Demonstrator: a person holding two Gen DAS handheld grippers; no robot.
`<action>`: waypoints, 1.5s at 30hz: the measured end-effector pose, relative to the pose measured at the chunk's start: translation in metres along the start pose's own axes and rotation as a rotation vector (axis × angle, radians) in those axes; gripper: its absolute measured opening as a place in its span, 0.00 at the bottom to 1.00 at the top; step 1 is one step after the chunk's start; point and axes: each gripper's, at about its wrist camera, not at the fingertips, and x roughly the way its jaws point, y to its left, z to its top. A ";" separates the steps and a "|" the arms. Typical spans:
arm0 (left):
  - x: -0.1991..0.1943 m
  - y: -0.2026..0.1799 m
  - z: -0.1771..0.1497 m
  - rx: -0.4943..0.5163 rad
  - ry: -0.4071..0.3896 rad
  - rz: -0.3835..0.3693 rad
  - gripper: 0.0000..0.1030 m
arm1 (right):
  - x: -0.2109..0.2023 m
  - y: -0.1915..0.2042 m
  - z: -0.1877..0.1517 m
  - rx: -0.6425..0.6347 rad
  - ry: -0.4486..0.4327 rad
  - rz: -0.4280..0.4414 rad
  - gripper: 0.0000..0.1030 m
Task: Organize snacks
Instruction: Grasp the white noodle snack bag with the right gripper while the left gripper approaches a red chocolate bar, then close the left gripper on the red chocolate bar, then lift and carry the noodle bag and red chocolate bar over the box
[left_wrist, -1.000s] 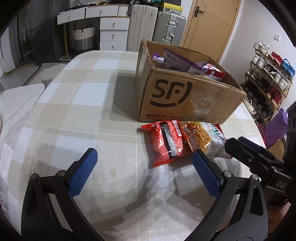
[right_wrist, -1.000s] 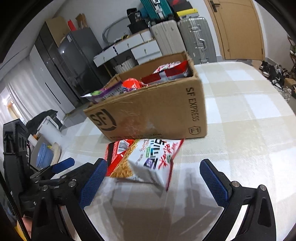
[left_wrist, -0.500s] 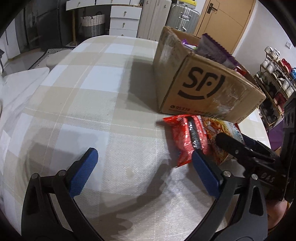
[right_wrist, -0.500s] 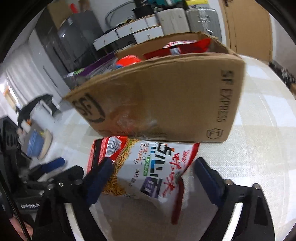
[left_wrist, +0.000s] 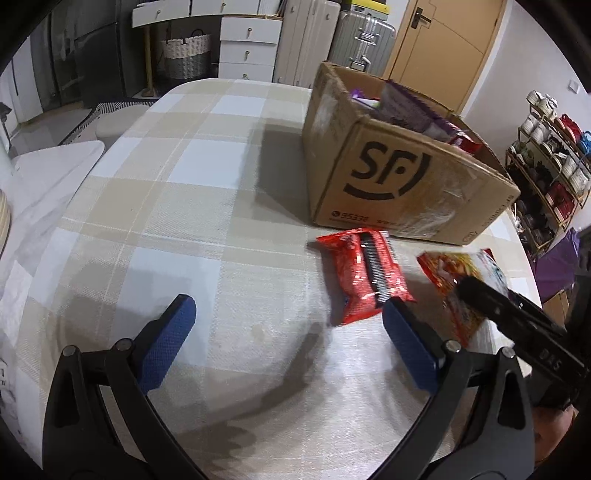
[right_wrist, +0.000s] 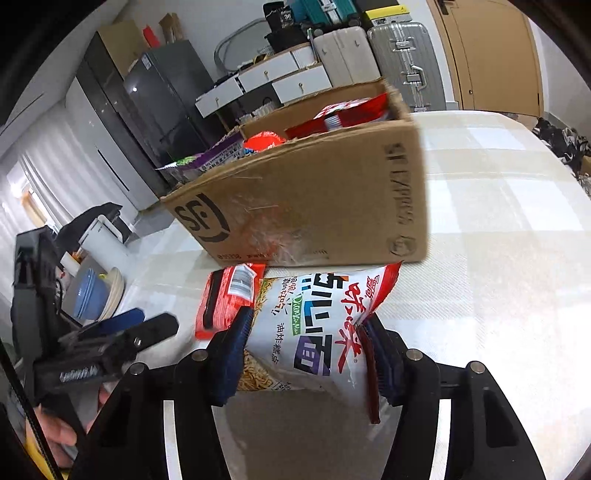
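Left wrist view shows the left gripper (left_wrist: 284, 343) spread wide over the beige-and-white checked tablecloth (left_wrist: 207, 184), holding nothing; its right pad sits at the near corner of the crinkled red foil snack packet (left_wrist: 364, 275), which lies flat just in front of the brown cardboard SF box (left_wrist: 406, 181). Right of that packet, the white-and-red noodle snack bag (right_wrist: 314, 325) is between the blue pads of the right gripper (right_wrist: 306, 354), whose jaws have just been closing and now pinch the bag's sides, also just in front of the box.

The grip looks narrow on a puffy, slick bag, so it could slip or swing out during the lift. The box already holds several packets (right_wrist: 332, 114), so the bag might catch on the rim. A hard squeeze may crush the noodles.
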 end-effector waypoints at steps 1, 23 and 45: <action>0.000 -0.002 0.002 0.005 -0.001 -0.001 0.98 | -0.006 -0.004 -0.005 0.007 -0.006 -0.003 0.57; 0.064 -0.073 0.006 0.068 0.047 0.115 0.98 | -0.098 -0.053 -0.053 0.016 -0.121 -0.026 0.57; 0.014 -0.092 -0.020 0.200 -0.022 0.072 0.41 | -0.111 -0.035 -0.056 0.014 -0.146 -0.020 0.57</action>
